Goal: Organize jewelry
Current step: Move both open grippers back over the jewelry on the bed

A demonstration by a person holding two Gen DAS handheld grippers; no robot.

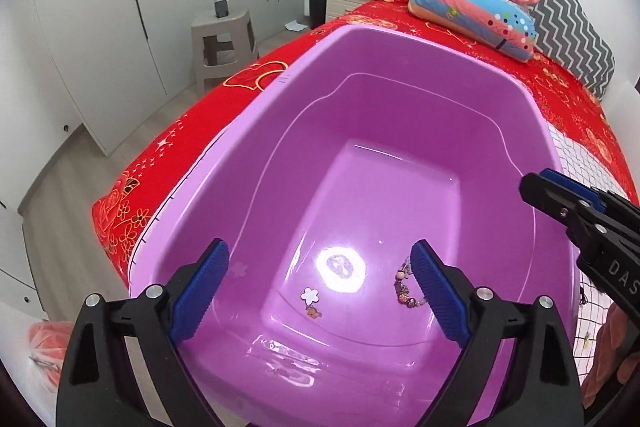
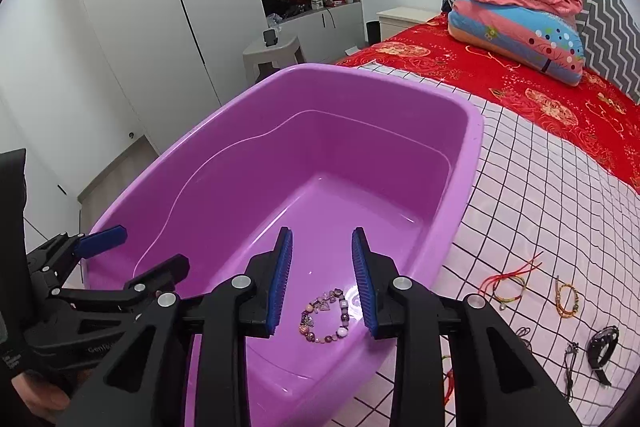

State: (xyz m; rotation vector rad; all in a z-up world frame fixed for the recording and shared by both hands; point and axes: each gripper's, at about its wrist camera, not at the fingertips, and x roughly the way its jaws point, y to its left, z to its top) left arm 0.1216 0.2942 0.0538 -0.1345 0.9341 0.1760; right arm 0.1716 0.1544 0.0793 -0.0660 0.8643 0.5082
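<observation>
**Two pieces dropped in the tub, more still waiting on the bed**

Both my tongs hang over the purple tub (image 1: 400,75), and neither one has anything in it. My left tongs (image 1: 320,299) are spread wide, with only bare tub floor showing between the blue pads (image 1: 200,291). Under them, on the floor of the tub, lie a small white flower charm (image 1: 310,294) and a tiny orange charm (image 1: 314,313) just below it. A bright spot of light shines on the floor just to their right. Right of that spot is the bead bracelet (image 2: 325,315), partly hidden behind my left tongs' right pad.

My right tongs (image 2: 322,281) are partly open too, and nothing is pinched in them. The bracelet lies flat on the tub floor under the gap, not touching the pads. So I think I am at the letting-go step: these pieces are in the tub now.

Going on to the right, past the tub wall, the checked cloth (image 2: 520,195) on the bed has more jewelry on it. I see a red string bracelet (image 2: 508,277), then a yellow string bracelet (image 2: 566,301), then a black strap (image 2: 602,351) that may be a watch, and some thin dark bits I cannot make out.

Next, I think I should lift my right tongs up over the tub wall and reach for the red string bracelet, as it lies closest. It is thin and floppy and lies flat on soft cloth, so I would need to go low and pinch only the string, not the cloth.
</observation>
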